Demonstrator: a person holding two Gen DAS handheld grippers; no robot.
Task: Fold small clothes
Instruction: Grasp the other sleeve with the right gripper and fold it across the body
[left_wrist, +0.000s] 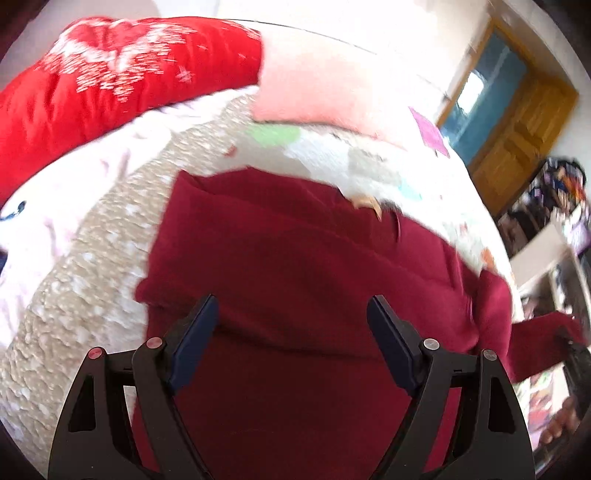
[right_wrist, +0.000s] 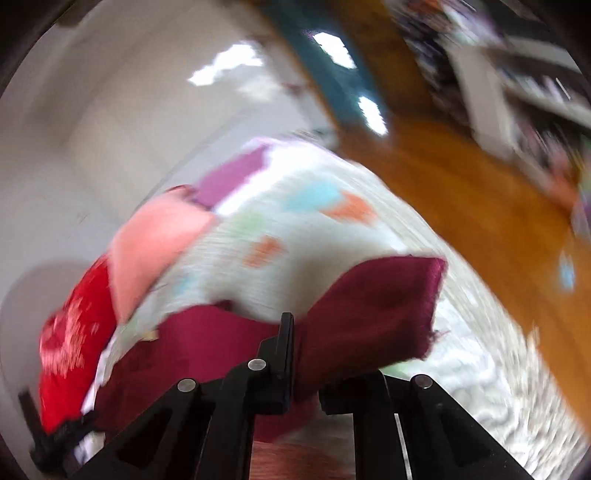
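Note:
A dark maroon garment (left_wrist: 295, 266) lies spread on a bed with a patterned cover (left_wrist: 92, 258). My left gripper (left_wrist: 291, 314) hovers just above the garment's near part, jaws wide open and empty. In the blurred right wrist view, my right gripper (right_wrist: 295, 332) is shut on a sleeve of the same maroon garment (right_wrist: 373, 306), whose cuff end sticks out past the fingers to the right, lifted off the bed. That lifted sleeve and the right gripper (left_wrist: 576, 354) show at the far right of the left wrist view.
A red quilt (left_wrist: 92, 85) and a pink pillow (left_wrist: 317, 88) lie at the bed's far side. A pale pink garment (left_wrist: 37, 236) lies at the left. A wooden door (left_wrist: 517, 140) and cluttered shelves (left_wrist: 546, 206) stand to the right of the bed.

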